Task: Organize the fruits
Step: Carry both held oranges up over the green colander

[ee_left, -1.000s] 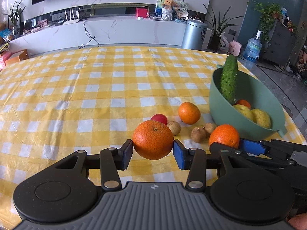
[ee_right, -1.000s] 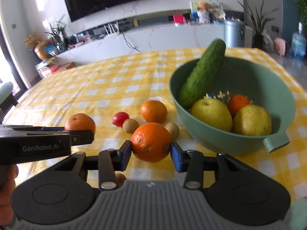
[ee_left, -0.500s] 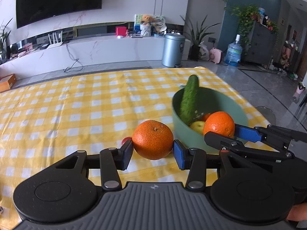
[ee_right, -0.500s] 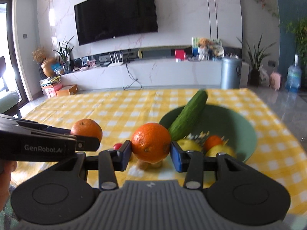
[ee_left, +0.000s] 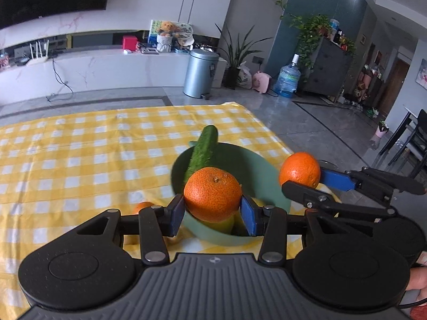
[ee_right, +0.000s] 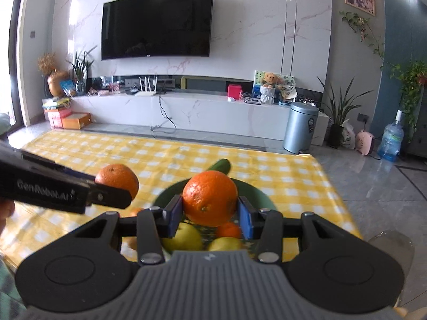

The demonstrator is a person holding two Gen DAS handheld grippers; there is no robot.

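Observation:
My left gripper (ee_left: 212,212) is shut on an orange (ee_left: 212,193), held in the air over the near rim of the green bowl (ee_left: 263,168). My right gripper (ee_right: 210,214) is shut on a second orange (ee_right: 210,197), above the same bowl (ee_right: 254,193). Each view shows the other gripper from the side: the right gripper's orange (ee_left: 299,170) at the right, the left gripper's orange (ee_right: 117,179) at the left. A cucumber (ee_left: 201,150) leans on the bowl's far rim. Yellow-green fruits (ee_right: 181,236) and a small orange (ee_right: 228,230) lie inside the bowl.
The table wears a yellow checked cloth (ee_left: 80,160). Another orange (ee_left: 142,207) lies on it left of the bowl, partly hidden by my left gripper. The table's right edge (ee_right: 336,186) is close beside the bowl. A person's hand (ee_left: 417,280) shows at the lower right.
Both grippers have risen with their oranges and swung toward the bowl, now over it. The loose small fruits on the cloth have dropped out of sight below.

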